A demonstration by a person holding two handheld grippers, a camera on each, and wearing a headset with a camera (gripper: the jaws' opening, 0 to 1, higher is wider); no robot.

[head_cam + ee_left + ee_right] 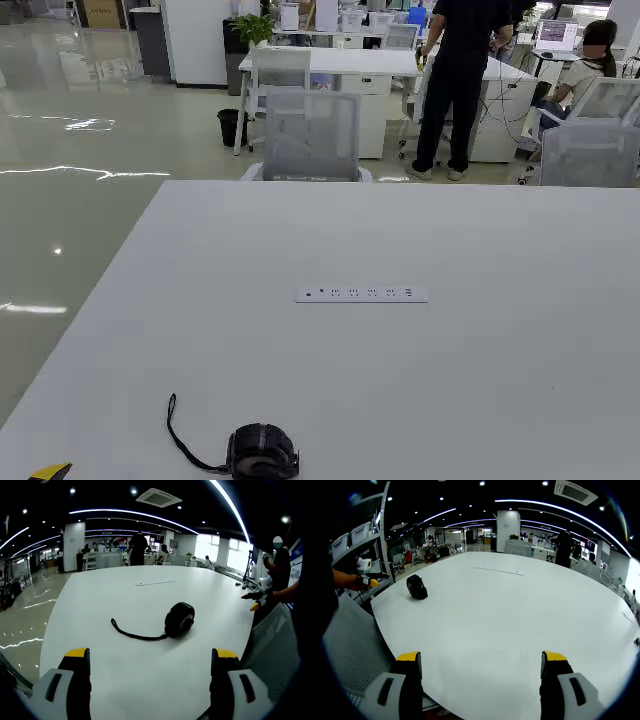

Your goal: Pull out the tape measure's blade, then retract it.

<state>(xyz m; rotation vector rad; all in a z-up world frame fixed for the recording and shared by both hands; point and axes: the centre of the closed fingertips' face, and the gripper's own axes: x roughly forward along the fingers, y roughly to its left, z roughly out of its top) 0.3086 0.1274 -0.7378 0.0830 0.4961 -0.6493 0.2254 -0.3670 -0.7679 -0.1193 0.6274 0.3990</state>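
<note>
1. Locate the tape measure. It lies at the bottom edge of the head view, left of centre, on the white table. In the left gripper view it sits just above centre. In the right gripper view it lies at the left, well apart from that gripper's jaws.
2. Note the wrist strap. It trails from the case toward the left of the left gripper view and lies slack on the table.
3. Check the blade: none is drawn out. The blade hook is too small to make out.
4. Left gripper: jaws stand wide apart and hold nothing. The tape measure lies ahead of them, not touching.
5. Right gripper: jaws stand wide apart and empty, at the bottom of its view over the table's edge.
6. Expected handling – the case looks hard, rounded and compact, probably dense for its size, so it may slide or roll under a one-sided push. The strap is limp and gives no firm hold. The blade is likely thin, springy and sharp-edged, and may snap back.
7. Recommended hold – clamp one gripper across the flat sides of the case and pinch the hook end with the other.
8. The socket strip at the centre of the head view lies well apart from the work.
</note>
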